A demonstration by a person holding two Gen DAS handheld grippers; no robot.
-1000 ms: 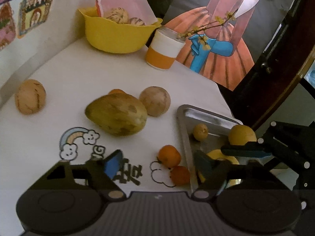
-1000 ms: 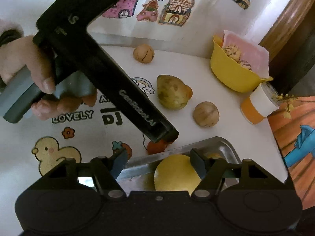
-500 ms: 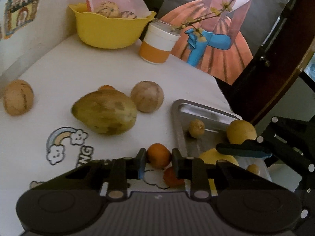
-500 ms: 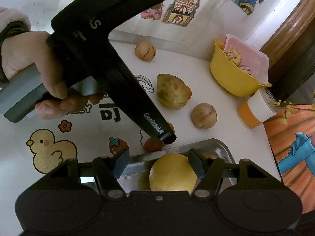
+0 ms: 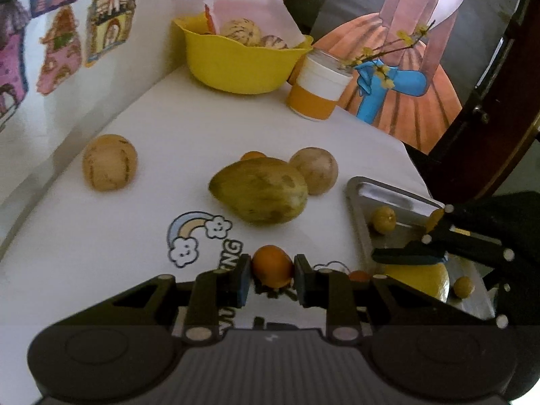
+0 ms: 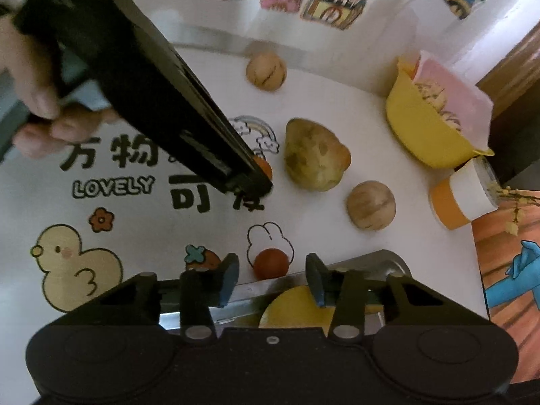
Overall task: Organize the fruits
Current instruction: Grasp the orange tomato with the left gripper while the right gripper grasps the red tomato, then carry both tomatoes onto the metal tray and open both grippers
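left gripper (image 5: 272,281) now pinching orange (image 5: 272,266), lifting it clear | right gripper (image 6: 272,280) spread, hovering over tray (image 5: 362,236) | next: tray drop

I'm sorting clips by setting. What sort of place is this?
Probably a home room, perhaps a child's corner: a table under a cartoon-printed cloth, house drawings on the wall, a yellow bowl of fruit.

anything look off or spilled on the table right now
Nothing spilled or damaged. Loose fruit sits outside the metal tray: a mango, two round melons, and a small orange. The cup stands upright.
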